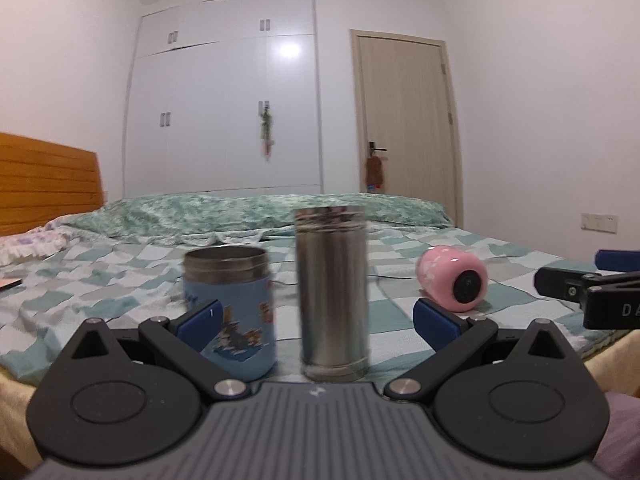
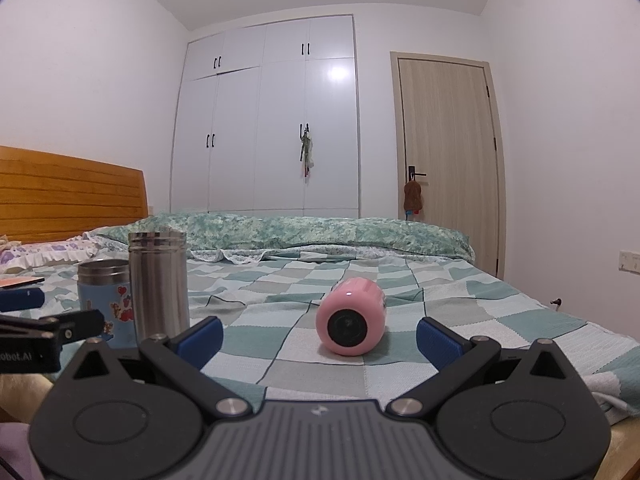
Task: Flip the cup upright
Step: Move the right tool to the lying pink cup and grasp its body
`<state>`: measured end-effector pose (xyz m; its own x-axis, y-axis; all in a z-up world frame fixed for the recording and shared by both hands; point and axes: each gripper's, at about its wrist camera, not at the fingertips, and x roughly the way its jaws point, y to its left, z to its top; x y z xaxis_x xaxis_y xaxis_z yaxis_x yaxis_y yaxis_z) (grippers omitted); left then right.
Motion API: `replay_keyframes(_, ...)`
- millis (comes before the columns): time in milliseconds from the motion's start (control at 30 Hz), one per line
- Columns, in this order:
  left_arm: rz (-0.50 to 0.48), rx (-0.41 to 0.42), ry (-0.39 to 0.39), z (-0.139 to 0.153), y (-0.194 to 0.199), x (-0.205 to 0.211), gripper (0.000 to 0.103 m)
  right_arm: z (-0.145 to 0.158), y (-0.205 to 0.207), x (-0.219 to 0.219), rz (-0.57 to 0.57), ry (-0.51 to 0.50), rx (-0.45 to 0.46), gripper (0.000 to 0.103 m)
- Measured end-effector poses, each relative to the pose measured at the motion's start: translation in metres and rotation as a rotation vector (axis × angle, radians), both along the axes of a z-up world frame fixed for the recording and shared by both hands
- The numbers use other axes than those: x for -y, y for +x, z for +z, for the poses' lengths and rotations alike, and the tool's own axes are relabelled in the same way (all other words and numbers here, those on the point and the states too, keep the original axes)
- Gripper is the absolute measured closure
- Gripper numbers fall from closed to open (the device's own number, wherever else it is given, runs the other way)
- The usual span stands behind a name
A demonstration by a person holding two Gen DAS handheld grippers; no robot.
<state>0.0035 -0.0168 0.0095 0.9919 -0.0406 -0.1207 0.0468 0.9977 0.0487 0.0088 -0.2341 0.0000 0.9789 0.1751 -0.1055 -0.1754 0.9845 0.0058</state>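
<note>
So far nothing is done — the pink cup (image 2: 351, 319) is seen lying on its side on the checked bedspread (image 2: 460, 292), base toward the right gripper (image 2: 319, 338), whose jaws are spread wide w/ nothing held. Left gripper (image 1: 316, 322) is likewise released, by the steel flask (image 1: 333, 294) & blue cup (image 1: 232, 308). Grasp, tip-up — both left.

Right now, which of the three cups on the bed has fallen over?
The pink cup is lying on its side on the checked bedspread. The blue cartoon cup and the tall steel cup both stand upright.
</note>
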Motion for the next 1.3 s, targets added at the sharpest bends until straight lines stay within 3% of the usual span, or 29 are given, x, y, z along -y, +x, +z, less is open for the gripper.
replay_keyframes(300, -0.139, -0.050, 0.048, 0.025, 0.020, 0.039, 0.000, 0.011, 0.012, 0.046, -0.009, -0.066, -0.029, 0.000)
replay_keyframes(600, -0.217, -0.210, 0.088, 0.049, 0.082, 0.101, 0.000, 0.019, 0.055, 0.105, -0.041, -0.100, -0.122, 0.000)
replay_keyframes(867, -0.185, -0.398, 0.130, 0.060, 0.161, 0.152, 0.000, 0.035, 0.113, 0.140, 0.004, -0.149, -0.211, 0.000)
replay_keyframes(1300, -0.044, -0.663, 0.107, 0.030, 0.288, 0.187, 0.000, 0.041, 0.225, 0.157, 0.083, -0.240, -0.361, 0.000)
